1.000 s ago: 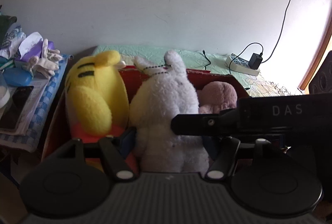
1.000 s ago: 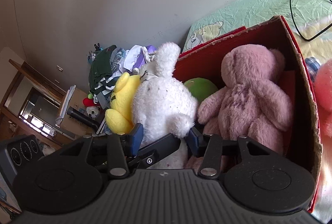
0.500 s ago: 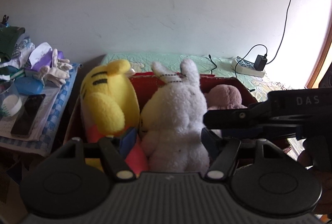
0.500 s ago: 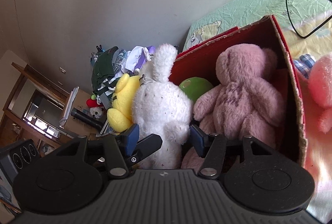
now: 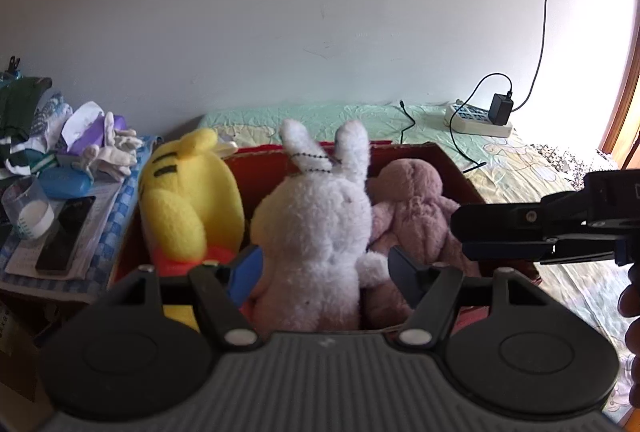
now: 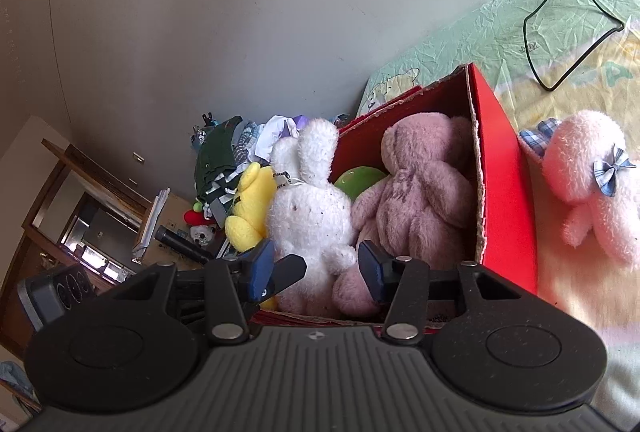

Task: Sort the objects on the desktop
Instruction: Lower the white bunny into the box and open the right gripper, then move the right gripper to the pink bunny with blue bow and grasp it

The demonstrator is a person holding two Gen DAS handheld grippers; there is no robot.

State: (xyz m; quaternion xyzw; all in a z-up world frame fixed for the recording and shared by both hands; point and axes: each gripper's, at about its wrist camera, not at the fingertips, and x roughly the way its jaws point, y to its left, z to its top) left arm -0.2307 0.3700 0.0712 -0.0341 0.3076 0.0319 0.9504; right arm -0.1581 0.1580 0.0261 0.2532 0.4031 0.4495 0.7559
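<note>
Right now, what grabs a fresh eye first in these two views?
The red box crammed with plush: a white bunny in the middle, a yellow toy on its left side and a mauve bear on its right. Next, a pink plush lying outside the box on the bedsheet, past the box's right wall.

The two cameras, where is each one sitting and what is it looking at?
Left wrist: sits on the left gripper, facing the red box and the wall; its open fingers and the right gripper show.
Right wrist: sits on the right gripper, looking down into the box; its open fingers show.
Both see the white bunny, yellow toy and mauve bear.
</note>
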